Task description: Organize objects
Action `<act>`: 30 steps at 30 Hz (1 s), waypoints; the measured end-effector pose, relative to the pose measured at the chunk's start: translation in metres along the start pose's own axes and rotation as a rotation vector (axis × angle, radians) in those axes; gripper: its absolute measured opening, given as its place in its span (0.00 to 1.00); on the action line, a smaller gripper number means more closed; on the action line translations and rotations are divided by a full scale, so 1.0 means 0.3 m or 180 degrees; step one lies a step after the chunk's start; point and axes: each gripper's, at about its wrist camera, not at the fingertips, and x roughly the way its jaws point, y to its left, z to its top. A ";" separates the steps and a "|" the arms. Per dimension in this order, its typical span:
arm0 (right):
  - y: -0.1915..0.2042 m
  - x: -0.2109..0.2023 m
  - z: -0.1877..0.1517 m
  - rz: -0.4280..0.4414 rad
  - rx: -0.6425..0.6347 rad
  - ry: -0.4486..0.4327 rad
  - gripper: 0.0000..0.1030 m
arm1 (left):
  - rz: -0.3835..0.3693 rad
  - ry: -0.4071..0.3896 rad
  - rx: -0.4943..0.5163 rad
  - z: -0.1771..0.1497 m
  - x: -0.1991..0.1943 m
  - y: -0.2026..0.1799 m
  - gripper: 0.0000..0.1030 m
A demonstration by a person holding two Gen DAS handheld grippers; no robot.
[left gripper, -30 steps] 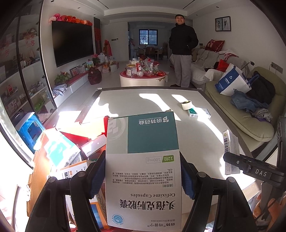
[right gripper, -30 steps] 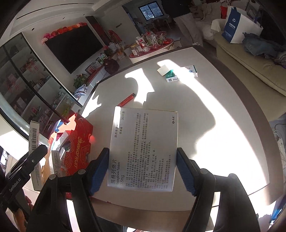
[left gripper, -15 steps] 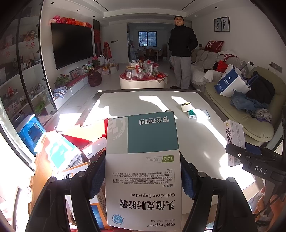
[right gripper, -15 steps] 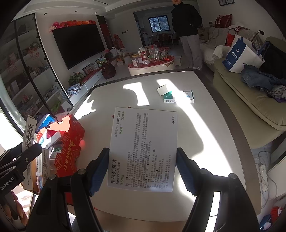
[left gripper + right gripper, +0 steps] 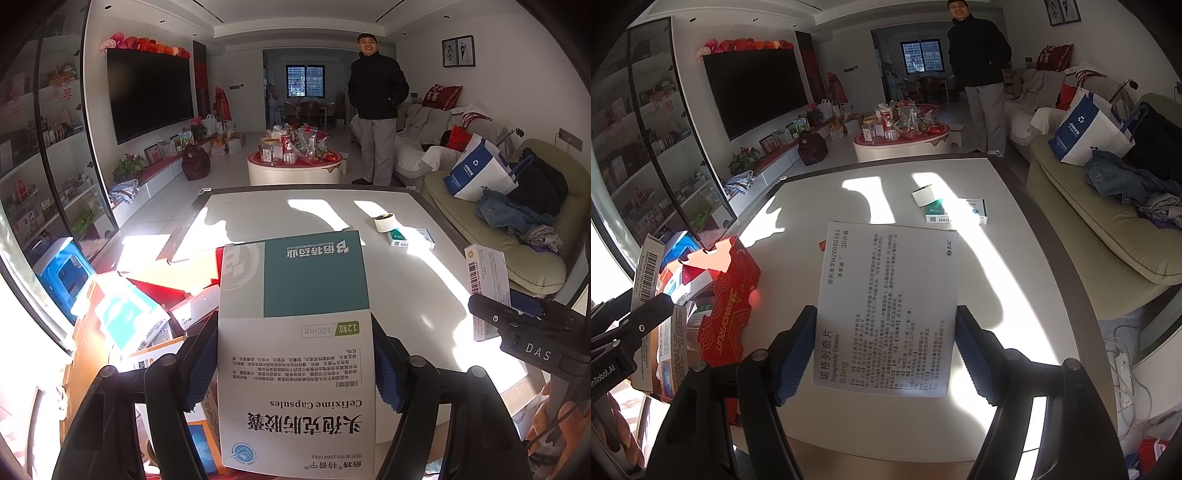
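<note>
right hand-held gripper (image 5: 886, 354) rose, grips white repaglinide box (image 5: 886, 310); left hand-held gripper (image 5: 295, 365) grips teal-white cefixime box (image 5: 295, 354).

- Your left gripper (image 5: 295, 373) shows matt black plastic with textured blue pads.
- Cefixime box (image 5: 295, 332): smooth matt cardboard.
- Table (image 5: 1015, 266): smooth, pale, slightly glossy.
- At ten o'clock, red carton (image 5: 729, 295): glossy printed cardboard.

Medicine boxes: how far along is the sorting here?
Done: one green-and-white box lies on the table. In hand: left hand-held gripper clamps the Cefixime Capsules box; right hand-held gripper clamps the Repaglinide Tablets box. Left: more boxes in the red carton.
</note>
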 end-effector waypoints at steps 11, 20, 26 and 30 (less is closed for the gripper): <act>0.011 0.000 0.001 -0.0024 -0.0067 0.0002 0.71 | 0.0044 0.0025 0.0048 0.007 0.001 0.001 0.74; -0.024 0.012 -0.022 0.0150 0.0106 0.0118 0.71 | 0.0202 0.0095 0.0235 0.027 0.033 -0.045 0.74; -0.035 0.013 -0.026 0.0173 0.0148 0.0138 0.71 | 0.0238 0.0102 0.0265 0.027 0.044 -0.048 0.74; -0.037 0.013 -0.026 0.0182 0.0152 0.0137 0.71 | 0.0251 0.0102 0.0259 0.022 0.043 -0.045 0.74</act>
